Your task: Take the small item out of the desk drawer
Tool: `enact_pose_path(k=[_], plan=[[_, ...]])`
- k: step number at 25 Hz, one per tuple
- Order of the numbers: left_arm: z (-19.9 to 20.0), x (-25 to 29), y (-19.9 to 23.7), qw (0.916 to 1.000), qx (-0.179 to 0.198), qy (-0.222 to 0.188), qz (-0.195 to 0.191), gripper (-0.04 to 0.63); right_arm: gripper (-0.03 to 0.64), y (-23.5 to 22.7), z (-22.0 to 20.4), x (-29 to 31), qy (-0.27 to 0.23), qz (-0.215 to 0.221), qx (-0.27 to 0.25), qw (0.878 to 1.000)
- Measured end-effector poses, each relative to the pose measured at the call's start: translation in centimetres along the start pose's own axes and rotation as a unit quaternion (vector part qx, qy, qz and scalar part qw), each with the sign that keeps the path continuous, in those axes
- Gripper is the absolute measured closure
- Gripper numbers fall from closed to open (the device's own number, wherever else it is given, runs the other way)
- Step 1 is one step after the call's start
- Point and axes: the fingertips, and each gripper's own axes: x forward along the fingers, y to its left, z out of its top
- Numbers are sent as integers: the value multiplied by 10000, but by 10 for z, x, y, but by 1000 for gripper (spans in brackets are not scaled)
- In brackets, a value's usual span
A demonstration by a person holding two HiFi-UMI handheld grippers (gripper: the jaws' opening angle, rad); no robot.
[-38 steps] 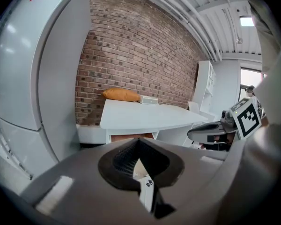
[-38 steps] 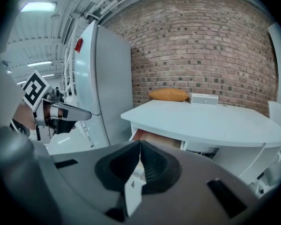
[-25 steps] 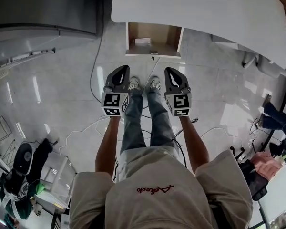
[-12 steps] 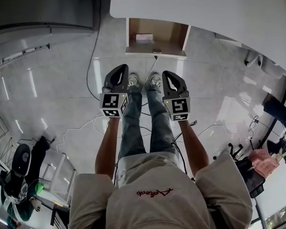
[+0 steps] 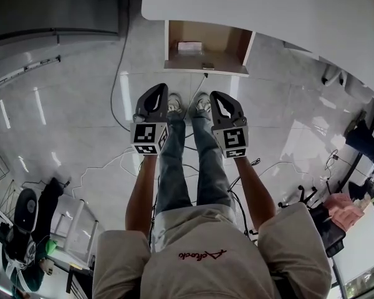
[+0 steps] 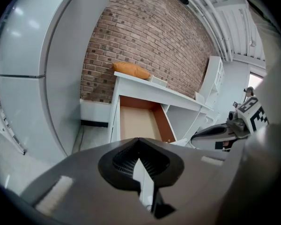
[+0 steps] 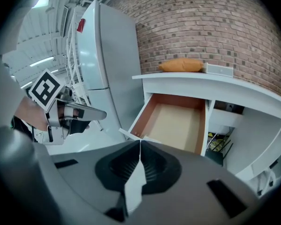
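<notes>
Both tongs — left gripper point(image 5: 160, 88) and right gripper point(image 5: 217, 94) — are pressed together, empty, now lower before the open drawer point(image 5: 223, 42); the small item point(image 5: 190, 46) waits untouched inside.

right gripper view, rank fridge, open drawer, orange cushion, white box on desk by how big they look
Largest to smallest:
1. fridge
2. open drawer
3. orange cushion
4. white box
The wide-angle lens and differing distances mean this ranks looks only, not true size.
</notes>
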Motion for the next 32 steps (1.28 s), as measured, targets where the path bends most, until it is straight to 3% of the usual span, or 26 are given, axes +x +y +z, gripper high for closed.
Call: enact_pose_path(k=[11, 17, 22, 26, 28, 32], plan=[[-22, 7, 14, 9997, -207, 5, 129, 588, 604, -11, 24, 50, -171, 174, -448, 9987], [-27, 8, 21, 9993, -315, -23, 188, 588, 604, -12, 40, 77, -41, 517, -1432, 9883], [-26, 7, 25, 9989, -408, -44, 206, 588, 604, -11, 45, 104, 357, 923, -2680, 9583], [-27, 12, 29, 9984, -503, -35, 251, 588, 604, -7, 33, 127, 722, 1382, -3575, 9208], [-28, 14, 31, 9982, -531, -42, 266, 588, 604, -6, 26, 136, 876, 1542, -3868, 9049], [-24, 14, 35, 9979, -564, -79, 302, 588, 604, -10, 21, 150, 1137, 1741, -4145, 8860]])
